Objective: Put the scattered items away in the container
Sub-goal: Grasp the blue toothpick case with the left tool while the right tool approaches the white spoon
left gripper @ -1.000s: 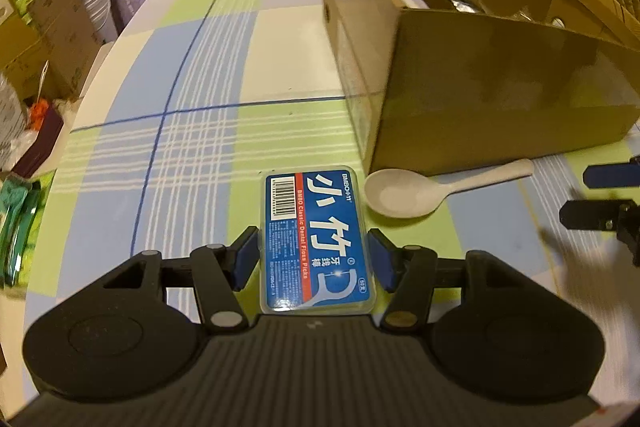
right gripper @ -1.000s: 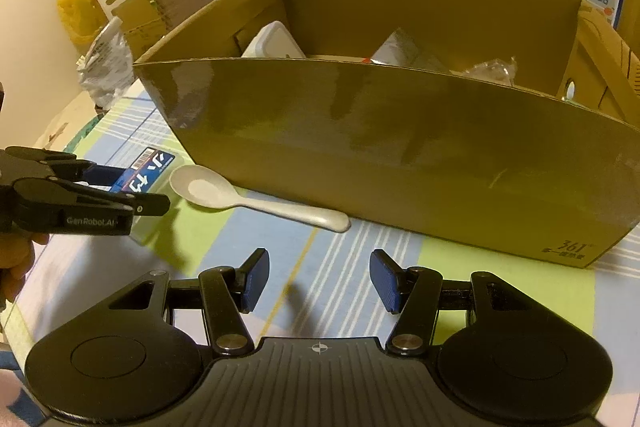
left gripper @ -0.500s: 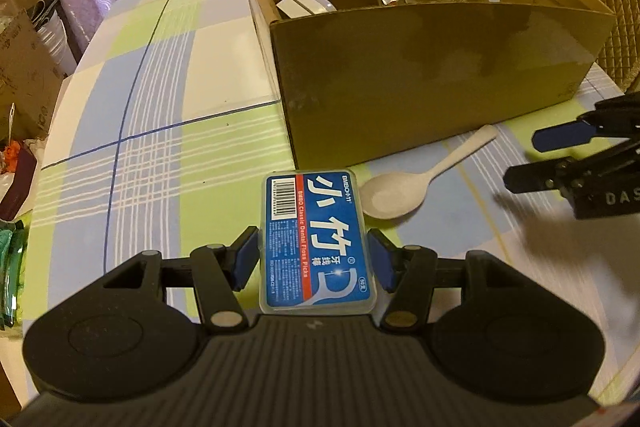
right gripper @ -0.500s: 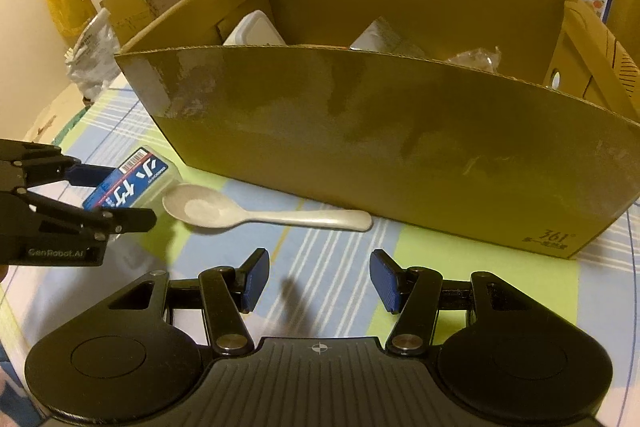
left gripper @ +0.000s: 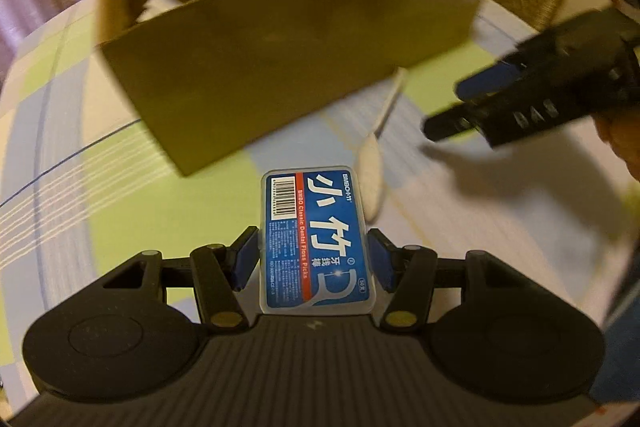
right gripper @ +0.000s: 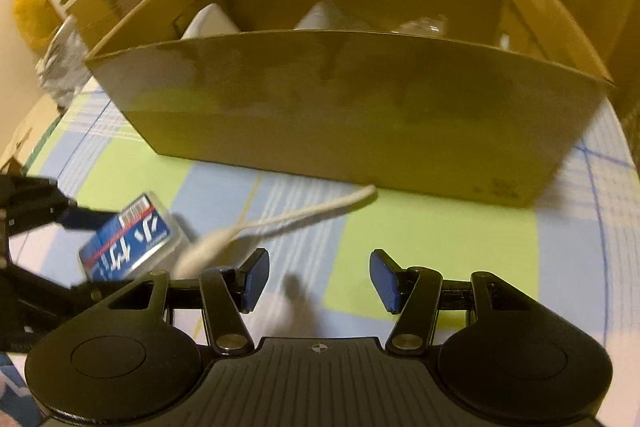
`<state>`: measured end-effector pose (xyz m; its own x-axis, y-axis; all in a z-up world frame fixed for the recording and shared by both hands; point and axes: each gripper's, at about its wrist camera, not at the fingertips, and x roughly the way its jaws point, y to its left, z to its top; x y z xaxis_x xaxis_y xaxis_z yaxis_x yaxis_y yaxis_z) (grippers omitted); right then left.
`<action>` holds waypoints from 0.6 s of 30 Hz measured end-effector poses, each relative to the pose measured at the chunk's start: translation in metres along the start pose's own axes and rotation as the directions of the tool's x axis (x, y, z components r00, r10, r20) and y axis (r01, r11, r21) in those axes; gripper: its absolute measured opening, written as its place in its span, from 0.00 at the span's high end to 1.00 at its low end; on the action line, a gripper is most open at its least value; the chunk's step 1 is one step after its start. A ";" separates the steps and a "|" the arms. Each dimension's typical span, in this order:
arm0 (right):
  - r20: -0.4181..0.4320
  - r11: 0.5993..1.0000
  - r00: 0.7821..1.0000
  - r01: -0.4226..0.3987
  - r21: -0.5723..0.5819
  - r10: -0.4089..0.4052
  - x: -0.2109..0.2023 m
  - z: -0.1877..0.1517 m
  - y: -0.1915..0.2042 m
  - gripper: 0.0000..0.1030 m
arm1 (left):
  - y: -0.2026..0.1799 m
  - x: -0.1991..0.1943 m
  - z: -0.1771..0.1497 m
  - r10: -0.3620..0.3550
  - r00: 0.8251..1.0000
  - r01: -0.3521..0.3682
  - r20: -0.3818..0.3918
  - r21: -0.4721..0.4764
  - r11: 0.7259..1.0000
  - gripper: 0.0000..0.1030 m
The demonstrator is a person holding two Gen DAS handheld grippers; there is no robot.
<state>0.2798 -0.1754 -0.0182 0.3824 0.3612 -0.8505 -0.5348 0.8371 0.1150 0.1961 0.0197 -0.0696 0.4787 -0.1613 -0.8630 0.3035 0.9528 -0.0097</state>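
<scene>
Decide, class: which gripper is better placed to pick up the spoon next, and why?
Right. The right gripper is open and empty beside the spoon; the left gripper is shut on the floss box, so it is busy.

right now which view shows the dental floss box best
The left wrist view: the dental floss box sits centered and sharp between the left tool pads, label readable. The right wrist view shows it only small, tilted and blurred at the left edge.
</scene>
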 end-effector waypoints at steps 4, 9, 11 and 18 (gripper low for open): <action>0.007 0.999 1.000 0.019 0.042 -0.019 -0.010 -0.004 -0.007 0.48 | -0.006 -0.001 0.008 0.036 0.999 -0.036 0.008 0.000 0.999 0.48; 0.000 0.996 1.000 0.025 0.090 -0.025 -0.017 -0.011 -0.016 0.48 | -0.013 0.011 0.013 0.038 0.999 -0.038 -0.016 0.014 0.999 0.48; -0.003 0.992 1.000 0.028 0.122 -0.028 -0.020 -0.014 -0.022 0.48 | -0.017 0.014 0.012 0.017 1.000 -0.017 -0.025 0.024 1.000 0.48; -0.001 0.979 1.000 0.006 0.204 -0.006 -0.033 -0.025 -0.034 0.48 | -0.039 0.017 0.015 -0.060 0.997 0.063 -0.050 0.068 0.996 0.48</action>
<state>0.2667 -0.2257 -0.0068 0.3848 0.3556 -0.8517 -0.3676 0.9055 0.2120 0.2047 -0.0244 -0.0762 0.4184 -0.2049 -0.8849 0.3886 0.9209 -0.0295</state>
